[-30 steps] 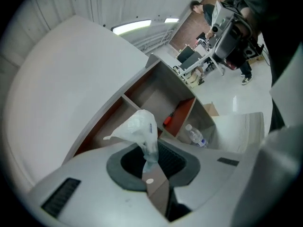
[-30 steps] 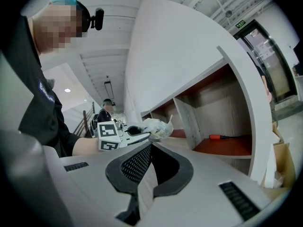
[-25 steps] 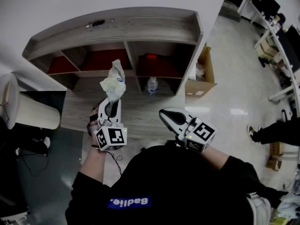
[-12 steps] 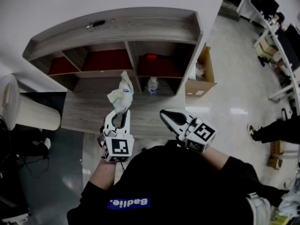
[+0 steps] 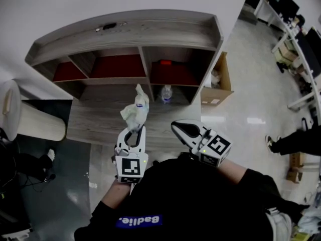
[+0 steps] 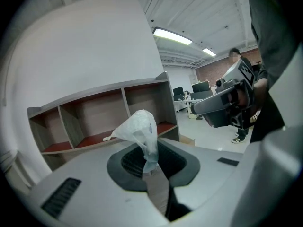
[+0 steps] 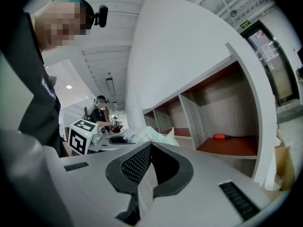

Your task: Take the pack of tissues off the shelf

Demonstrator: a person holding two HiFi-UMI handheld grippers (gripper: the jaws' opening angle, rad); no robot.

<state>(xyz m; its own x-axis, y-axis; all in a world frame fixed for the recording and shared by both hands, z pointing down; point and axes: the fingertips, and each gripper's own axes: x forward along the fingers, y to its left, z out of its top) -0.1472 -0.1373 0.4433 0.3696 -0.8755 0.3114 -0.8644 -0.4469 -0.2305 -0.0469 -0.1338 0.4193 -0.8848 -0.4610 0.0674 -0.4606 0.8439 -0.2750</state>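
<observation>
Bottle (image 5: 166,93) in shelf (image 5: 150,31) beyond tissue pack (image 5: 135,112) pinched by left gripper (image 5: 136,131); right gripper (image 5: 177,126) pressed together.

This is looking like an open-plan office: white tabletops carrying dark monitors (image 5: 293,11) are lining the far side of a glossy pale floor (image 5: 251,99). Long strip lights (image 6: 173,36) are glowing overhead, and a grey wood-grain shelf unit (image 5: 150,29) is standing against a plain white wall (image 5: 100,4), beside an open brown cardboard box (image 5: 220,79).
</observation>
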